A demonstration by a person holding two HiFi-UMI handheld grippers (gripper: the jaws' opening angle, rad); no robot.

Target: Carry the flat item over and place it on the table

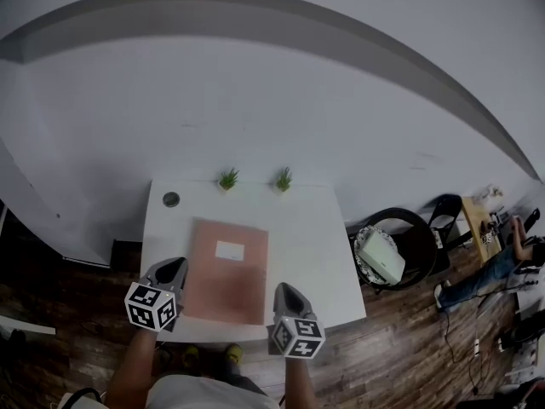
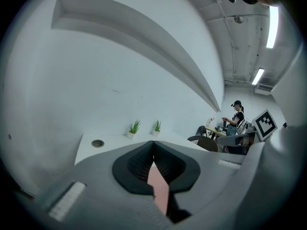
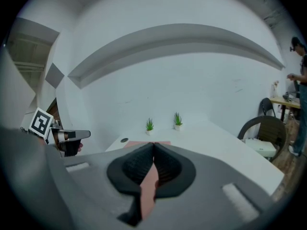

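Observation:
The flat item (image 1: pixel 228 271) is a pinkish-brown sheet-like folder with a small white label, and it spreads over the white table (image 1: pixel 315 228). My left gripper (image 1: pixel 179 267) is shut on its near left corner. My right gripper (image 1: pixel 279 290) is shut on its near right corner. In the left gripper view the dark pads of the left gripper (image 2: pixel 153 150) meet on a pink strip of the flat item (image 2: pixel 159 189). The right gripper view shows the same: the right gripper (image 3: pixel 153 150) is pinched on the pink edge of the flat item (image 3: pixel 148 186).
Two small potted plants (image 1: pixel 228 178) (image 1: pixel 283 178) stand at the table's far edge, and a round cable hole (image 1: pixel 171 199) sits at its far left corner. A black chair (image 1: pixel 392 250) with a white object on it stands to the right. A person (image 1: pixel 498 267) is further right.

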